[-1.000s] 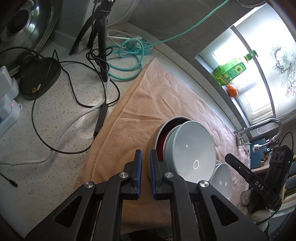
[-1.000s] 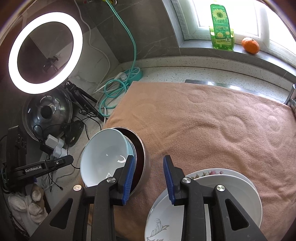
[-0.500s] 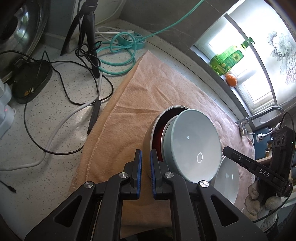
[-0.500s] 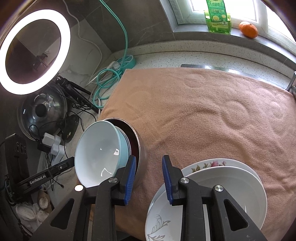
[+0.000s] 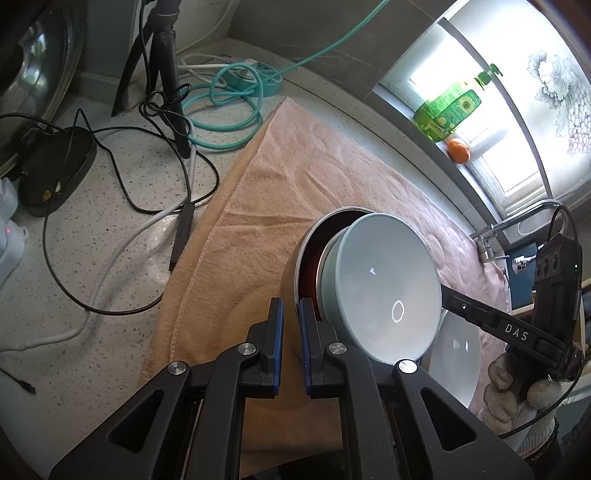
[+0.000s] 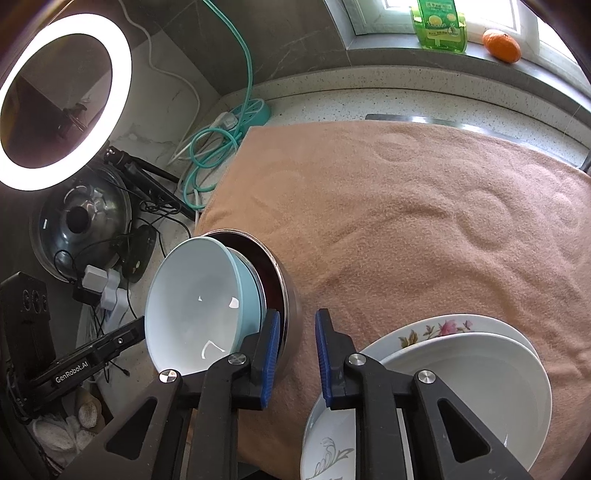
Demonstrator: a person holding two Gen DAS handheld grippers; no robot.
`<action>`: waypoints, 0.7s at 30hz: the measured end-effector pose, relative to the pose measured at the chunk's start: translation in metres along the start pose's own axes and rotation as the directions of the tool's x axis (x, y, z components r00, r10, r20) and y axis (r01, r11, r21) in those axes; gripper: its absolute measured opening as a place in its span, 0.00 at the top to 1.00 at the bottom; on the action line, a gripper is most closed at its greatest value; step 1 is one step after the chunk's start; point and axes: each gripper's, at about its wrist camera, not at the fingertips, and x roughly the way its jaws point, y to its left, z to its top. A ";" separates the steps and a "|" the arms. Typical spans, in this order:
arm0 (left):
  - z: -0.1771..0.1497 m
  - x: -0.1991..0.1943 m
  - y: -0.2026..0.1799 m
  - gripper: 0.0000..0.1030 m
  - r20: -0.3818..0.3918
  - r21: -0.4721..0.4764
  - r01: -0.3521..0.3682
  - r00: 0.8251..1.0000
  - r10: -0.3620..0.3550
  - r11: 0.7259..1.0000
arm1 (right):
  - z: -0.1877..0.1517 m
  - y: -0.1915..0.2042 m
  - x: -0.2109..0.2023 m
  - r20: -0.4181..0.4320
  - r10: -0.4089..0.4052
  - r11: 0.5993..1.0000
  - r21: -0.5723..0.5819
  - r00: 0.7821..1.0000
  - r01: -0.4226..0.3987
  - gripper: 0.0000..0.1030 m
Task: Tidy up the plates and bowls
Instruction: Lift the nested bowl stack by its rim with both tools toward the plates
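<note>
A stack of nested bowls hangs tilted over the peach towel [image 5: 295, 184]. A pale blue bowl [image 5: 384, 288] sits in a steel bowl [image 5: 293, 269] with a dark red inside. My left gripper [image 5: 291, 332] is shut on the steel bowl's rim, one finger outside and one inside. My right gripper [image 6: 295, 332] straddles the opposite wall of the steel bowl [image 6: 291, 295]. Its jaws are closing, and towel still shows between the wall and the outer pad. A white plate [image 6: 461, 387] rests on a floral plate [image 6: 443, 328] at the lower right.
Left of the towel [image 6: 406, 221] lie tangled cables [image 5: 129, 221], a teal power strip [image 6: 255, 110], a tripod with a ring light [image 6: 62, 103] and a pot lid [image 6: 81, 221]. A green bottle [image 6: 439, 22] and an orange [image 6: 502, 44] sit on the sill. A faucet [image 5: 517, 221] stands right.
My right gripper has sunk toward the bowl stack and its jaws have narrowed around the steel bowl's wall. The left gripper keeps its grip on the rim and has barely shifted.
</note>
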 end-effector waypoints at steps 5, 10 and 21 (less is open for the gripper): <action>0.002 0.004 -0.002 0.93 -0.011 0.013 0.001 1.000 0.000 1.000 | 0.000 0.001 0.005 -0.010 -0.002 1.000 0.005 1.000 0.002 0.85; 0.003 0.009 -0.003 0.93 -0.020 0.016 -0.001 1.000 0.001 1.000 | 0.000 0.001 0.009 -0.019 -0.006 1.000 0.010 1.000 0.006 0.87; 0.006 0.011 0.000 0.93 -0.026 0.003 0.005 1.000 -0.005 1.000 | 0.002 0.006 0.017 -0.041 0.004 1.000 0.016 0.999 -0.003 0.92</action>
